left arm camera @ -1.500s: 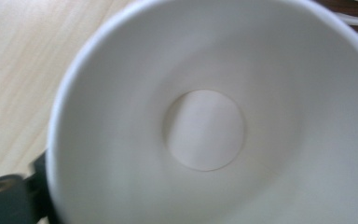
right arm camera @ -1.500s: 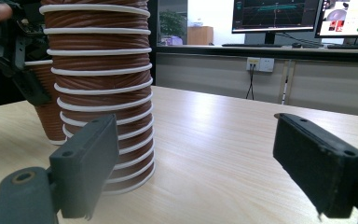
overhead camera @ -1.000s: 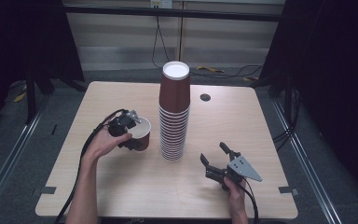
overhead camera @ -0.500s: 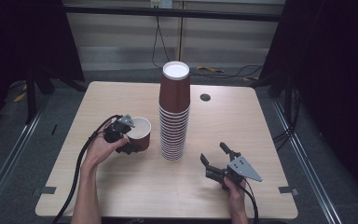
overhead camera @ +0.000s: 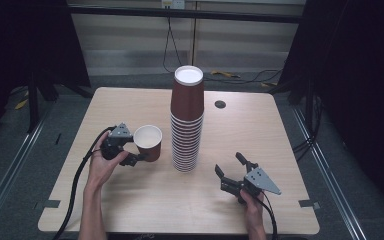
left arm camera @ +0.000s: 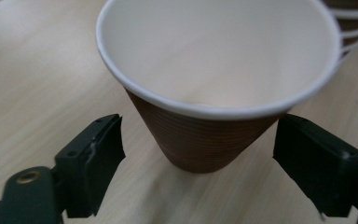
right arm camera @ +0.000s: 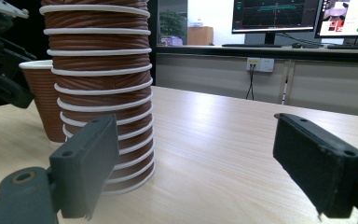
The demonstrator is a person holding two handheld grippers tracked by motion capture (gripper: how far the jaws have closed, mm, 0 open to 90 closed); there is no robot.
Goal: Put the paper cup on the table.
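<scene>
Behind the stack [right arm camera: 100,93], cup [right arm camera: 39,98] half hidden.

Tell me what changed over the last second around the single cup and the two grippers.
The left gripper drew back toward the table's left and lower, and seems to have let go of the single cup. The cup now stands upright on the table between the jaws, which have just been closing a little but do not touch it. The right gripper and the cup stack stayed put.
</scene>
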